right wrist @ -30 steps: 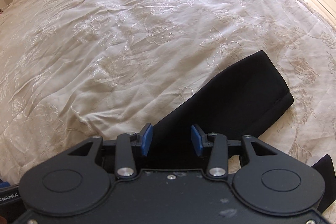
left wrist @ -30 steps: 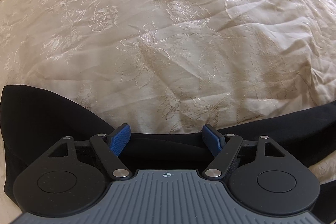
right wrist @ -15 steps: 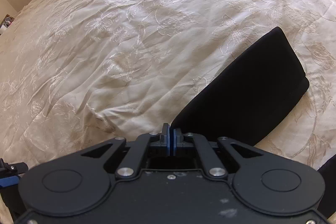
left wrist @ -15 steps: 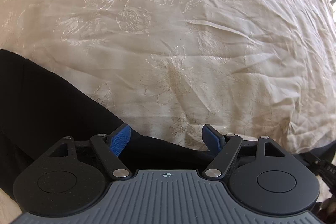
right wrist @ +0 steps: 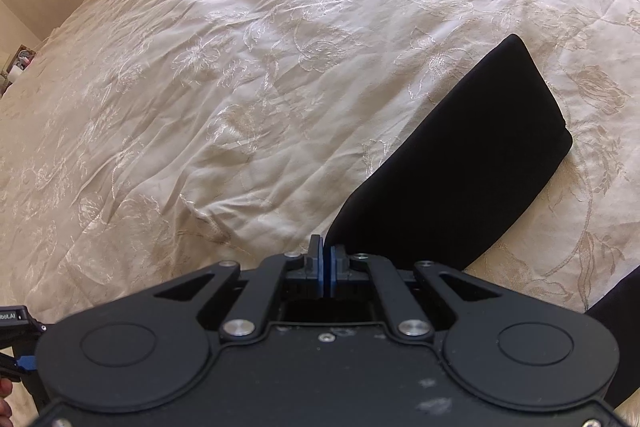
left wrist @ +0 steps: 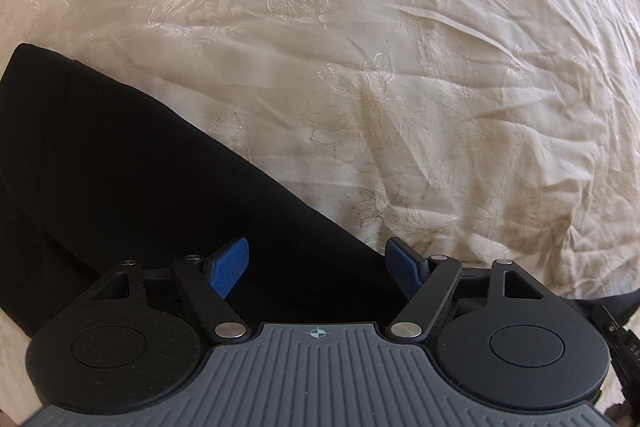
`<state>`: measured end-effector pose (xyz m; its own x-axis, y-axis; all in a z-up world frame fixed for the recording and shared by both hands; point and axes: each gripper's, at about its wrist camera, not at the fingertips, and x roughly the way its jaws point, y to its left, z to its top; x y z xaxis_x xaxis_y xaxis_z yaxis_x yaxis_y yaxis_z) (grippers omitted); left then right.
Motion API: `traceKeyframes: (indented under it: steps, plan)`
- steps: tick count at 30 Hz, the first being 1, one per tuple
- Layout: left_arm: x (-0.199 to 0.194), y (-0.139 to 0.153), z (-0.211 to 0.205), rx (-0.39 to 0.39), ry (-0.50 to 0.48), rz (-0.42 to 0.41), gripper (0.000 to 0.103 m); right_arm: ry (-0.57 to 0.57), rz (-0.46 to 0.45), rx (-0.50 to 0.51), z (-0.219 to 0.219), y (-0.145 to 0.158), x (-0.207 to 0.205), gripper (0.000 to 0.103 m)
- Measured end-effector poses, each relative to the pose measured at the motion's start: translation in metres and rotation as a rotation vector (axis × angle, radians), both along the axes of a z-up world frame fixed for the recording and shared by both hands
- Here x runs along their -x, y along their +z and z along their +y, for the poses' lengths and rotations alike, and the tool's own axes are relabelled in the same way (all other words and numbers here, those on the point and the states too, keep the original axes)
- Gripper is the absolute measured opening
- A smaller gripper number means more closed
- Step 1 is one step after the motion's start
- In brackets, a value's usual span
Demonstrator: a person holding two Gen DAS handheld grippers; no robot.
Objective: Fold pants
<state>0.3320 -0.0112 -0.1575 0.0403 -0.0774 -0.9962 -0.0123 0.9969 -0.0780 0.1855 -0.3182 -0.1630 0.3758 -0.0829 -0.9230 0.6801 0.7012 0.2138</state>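
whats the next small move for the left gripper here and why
Probably close the left gripper on the black fabric pants: its blue fingers stand apart with the cloth's edge between them, while the right gripper already looks shut at the edge of the pants on the cream embroidered bedspread.

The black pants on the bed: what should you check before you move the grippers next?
1. Right gripper shut: ok, its blue pads are pressed together.
2. Right gripper really pinching the black fabric pants: cannot tell, no cloth shows between the pads, though the pants' edge lies right beside them.
3. Left gripper open: ok, jaws spread wide.
4. Cloth between the left pads: ok, the pants run under the gap.
5. Pant leg smooth: ok, it lies flat on the cream embroidered bedspread.
6. Bedspread smooth: not ok, it is wrinkled.
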Motion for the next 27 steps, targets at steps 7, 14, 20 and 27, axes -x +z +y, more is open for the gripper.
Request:
traceKeyframes:
  steps: [7, 14, 20, 27]
  plan:
    - [-0.015, -0.014, -0.006, 0.019, 0.006, 0.024, 0.074, 0.007, -0.007, 0.003, 0.007, 0.009, 0.014, 0.004]
    - [0.010, 0.001, 0.005, 0.061, 0.006, -0.042, 0.014, -0.015, -0.039, -0.008, 0.012, 0.024, 0.036, 0.005]
    - [0.078, 0.045, 0.025, 0.077, -0.097, -0.167, 0.013, -0.033, -0.067, -0.011, 0.027, 0.047, 0.084, 0.006]
    - [0.155, 0.032, 0.047, 0.043, -0.167, -0.199, 0.013, -0.051, 0.031, -0.032, 0.058, 0.029, 0.141, 0.007]
